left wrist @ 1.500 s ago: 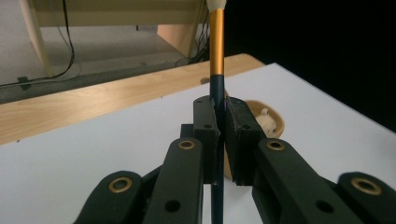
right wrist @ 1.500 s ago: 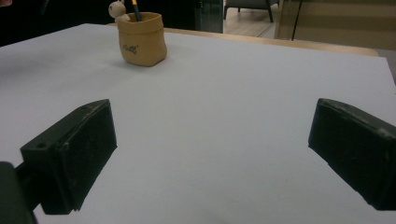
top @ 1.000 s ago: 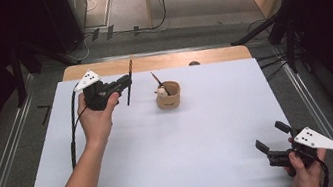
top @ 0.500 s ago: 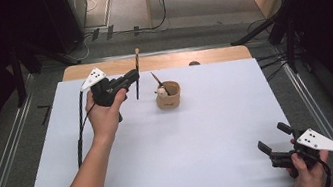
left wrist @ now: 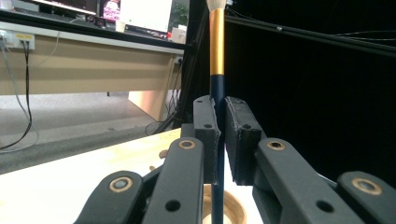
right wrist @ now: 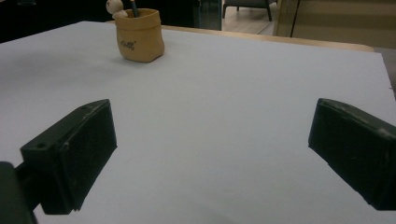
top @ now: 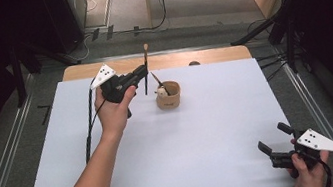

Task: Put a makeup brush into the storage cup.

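White counter (top: 172,143): left tongs (top: 143,72) pinch a slim, light, stiff brush (top: 146,69) mid-handle, upright beside a tan cup (top: 168,95); right tongs (top: 275,144) gape wide, empty.

Two grippers are in use: the left gripper (top: 143,71) at the far left and the right gripper (top: 274,143) at the near right. There are two brushes, one brush (left wrist: 216,51) clamped upright in the left gripper's jaws and a second brush (top: 158,81) standing in the one tan cup (top: 170,97). One small pale figure (top: 161,92) sits at the cup's rim. One white table (top: 211,132) carries it all.
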Motion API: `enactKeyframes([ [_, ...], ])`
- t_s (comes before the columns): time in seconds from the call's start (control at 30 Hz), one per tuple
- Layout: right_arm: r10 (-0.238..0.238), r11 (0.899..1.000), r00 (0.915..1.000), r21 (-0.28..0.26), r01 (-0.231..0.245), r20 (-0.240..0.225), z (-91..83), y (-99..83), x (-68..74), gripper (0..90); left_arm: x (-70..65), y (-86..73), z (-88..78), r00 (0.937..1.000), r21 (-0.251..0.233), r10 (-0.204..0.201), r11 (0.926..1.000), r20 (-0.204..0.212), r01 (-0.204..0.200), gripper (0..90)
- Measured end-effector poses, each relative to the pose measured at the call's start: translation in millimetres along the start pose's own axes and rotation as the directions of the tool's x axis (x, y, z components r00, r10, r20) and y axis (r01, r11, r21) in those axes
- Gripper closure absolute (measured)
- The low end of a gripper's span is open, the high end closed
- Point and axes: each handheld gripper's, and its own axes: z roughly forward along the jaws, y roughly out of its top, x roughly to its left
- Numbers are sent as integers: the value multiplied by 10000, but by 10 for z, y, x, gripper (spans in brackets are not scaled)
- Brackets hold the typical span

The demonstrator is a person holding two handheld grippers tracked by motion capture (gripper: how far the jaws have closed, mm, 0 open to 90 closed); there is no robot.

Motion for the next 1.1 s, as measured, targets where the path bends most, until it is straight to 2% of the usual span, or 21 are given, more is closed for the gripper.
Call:
enactKeyframes([
  [0.1, 29, 10000, 10000, -3, -29, -24, 14, 10, 2, 16, -9, -1, 21, 10000, -101, -1, 9999, 9, 2, 843],
  [0.4, -75, 9999, 10000, 68, 76, -65, 34, 8, 25, 16, -54, -33, 94, 9989, -236, 437, 9987, -161, -441, 843],
  [0.73, -71, 10000, 10000, 69, 71, 6, 16, 0, 24, 15, -135, -39, 258, 9994, -501, 246, 9985, 223, -234, 842],
  [0.87, -50, 10000, 10000, 85, 50, -8, 13, -3, 23, 16, -160, -64, 329, 9994, -602, 255, 9979, 247, -240, 843],
  [1.1, -49, 10000, 10000, 65, 49, 4, 9, -4, 14, 16, -177, -152, 442, 9994, -609, -75, 9981, 335, 95, 842],
])
